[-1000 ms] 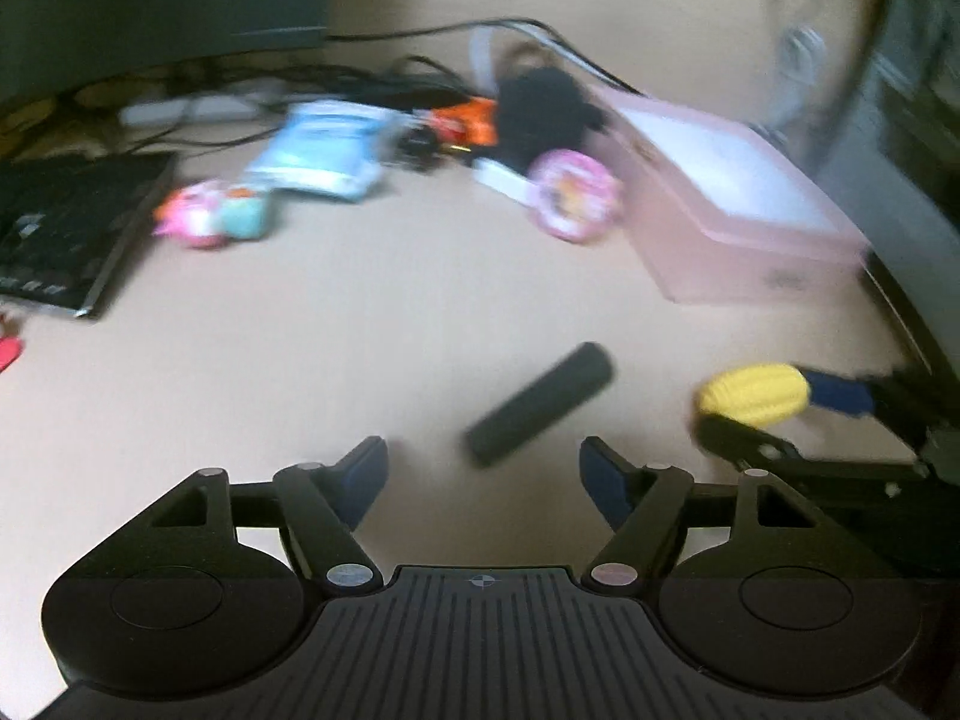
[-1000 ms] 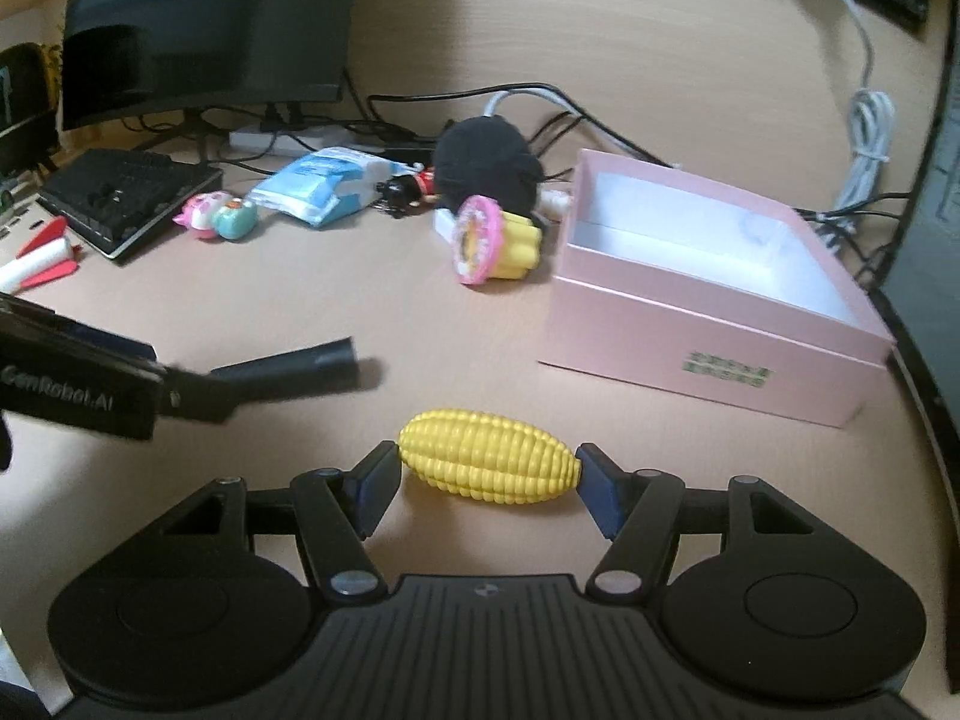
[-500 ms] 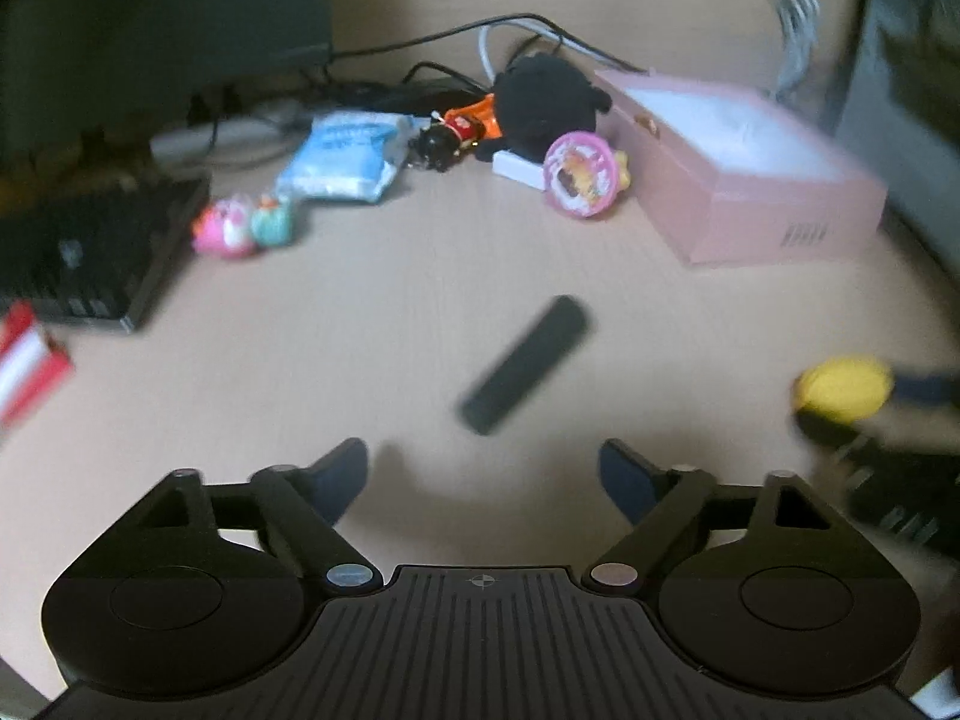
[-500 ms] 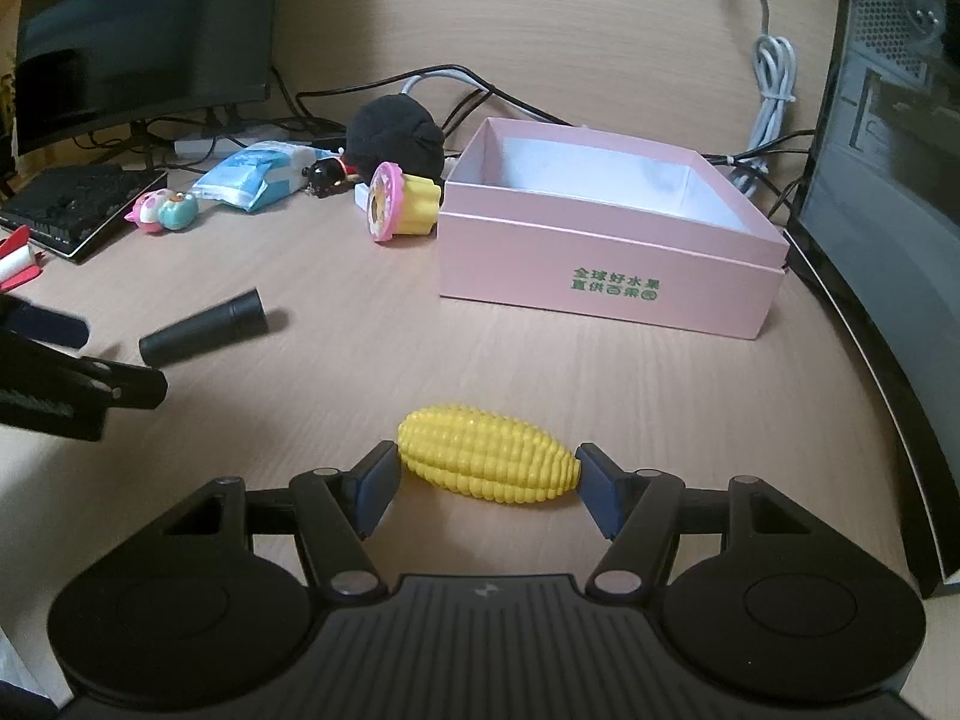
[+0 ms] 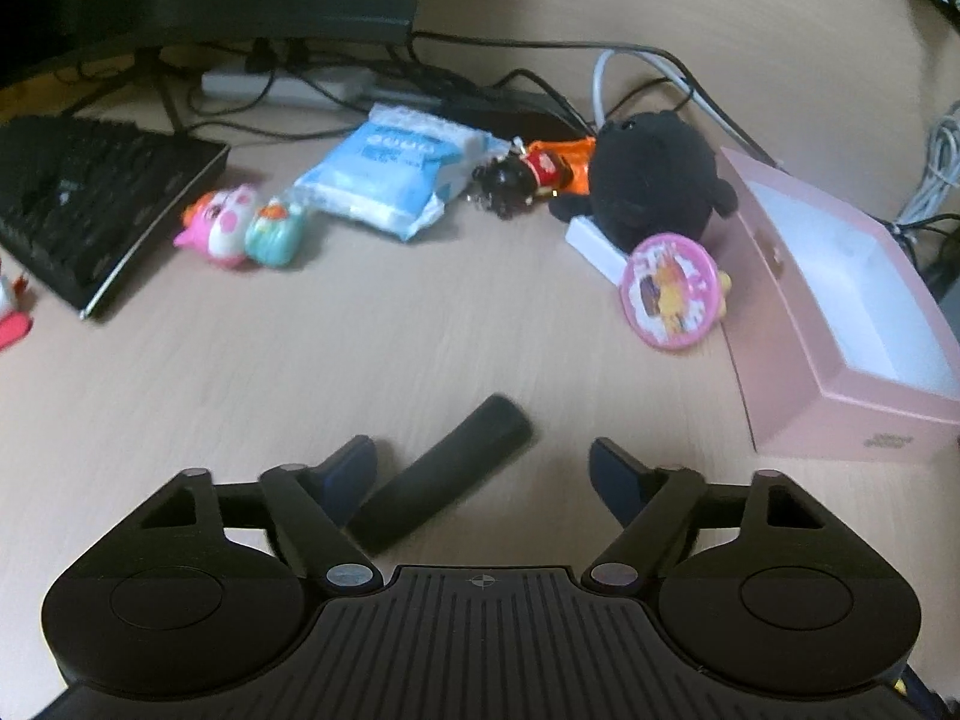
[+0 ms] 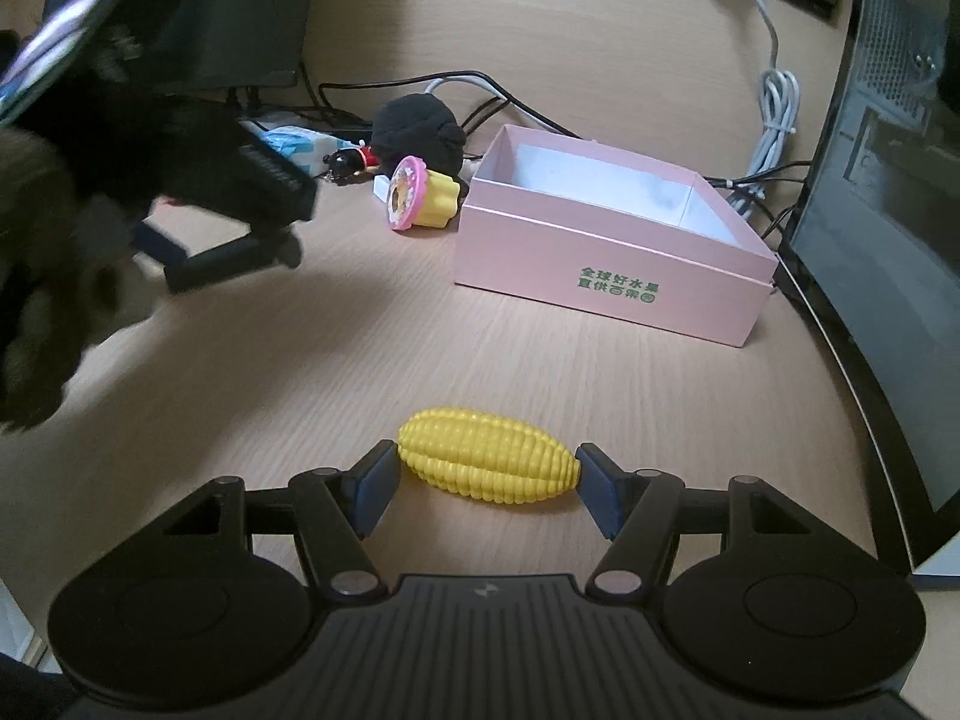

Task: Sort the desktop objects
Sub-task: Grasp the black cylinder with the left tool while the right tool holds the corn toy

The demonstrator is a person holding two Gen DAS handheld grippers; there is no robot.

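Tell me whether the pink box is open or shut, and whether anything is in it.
Open: the pink box has no lid on, and its white inside shows. The part of the floor in view is bare; the near wall hides the rest.

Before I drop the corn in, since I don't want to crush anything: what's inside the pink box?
The pink box looks empty: bare white floor and walls show in both views. The strip behind its near wall is hidden.
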